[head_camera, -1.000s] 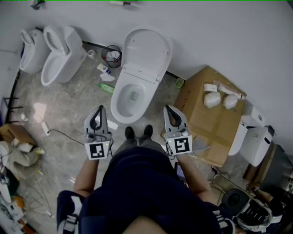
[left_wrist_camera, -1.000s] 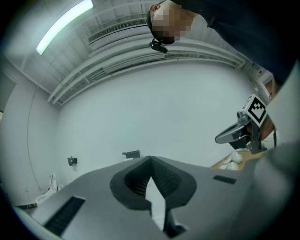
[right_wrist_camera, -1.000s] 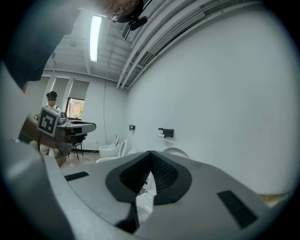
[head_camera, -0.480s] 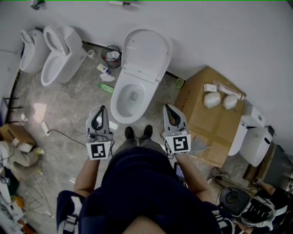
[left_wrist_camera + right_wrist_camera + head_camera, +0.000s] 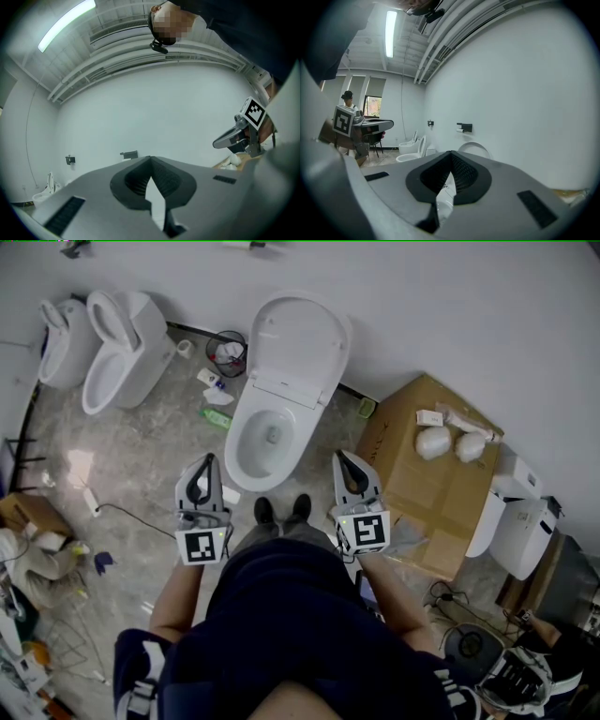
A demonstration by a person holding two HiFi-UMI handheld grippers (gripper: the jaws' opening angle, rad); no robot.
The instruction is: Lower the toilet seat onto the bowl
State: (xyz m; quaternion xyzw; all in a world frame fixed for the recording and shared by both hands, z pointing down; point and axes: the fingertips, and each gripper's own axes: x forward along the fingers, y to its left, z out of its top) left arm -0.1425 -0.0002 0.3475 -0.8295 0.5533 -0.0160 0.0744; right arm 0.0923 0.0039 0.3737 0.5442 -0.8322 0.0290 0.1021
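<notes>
White glossy plastic, a rounded oval: the toilet seat (image 5: 298, 341) stands upright w/ its lid, leaning back on the far wall, hinged at the far end of the bowl (image 5: 236, 452). The bowl's porcelain rim is bare and the water shows, so the seat isn't down on it.

The person stands just near the bowl's near end, shoes almost touching it. The left gripper (image 5: 205, 465) and right gripper (image 5: 343, 463) are held level at either side of the body, tips aimed at the far wall and well short of the seat. This looks like a ready stance (neither reaches for anything). In both gripper views the jaws are closed tip to tip, leaving only the diamond gap btwn the ribbed dark pads, w/ nothing held.

A brown cardboard box (image 5: 427, 479) sits flat at the right. Two more white toilets (image 5: 117, 357) stand far left.

Judgement: the seat's smooth, thin edge should pinch or push easily. It pivots, so it prob. needs guiding down rather than dropping, since hard plastic on porcelain would slam.
</notes>
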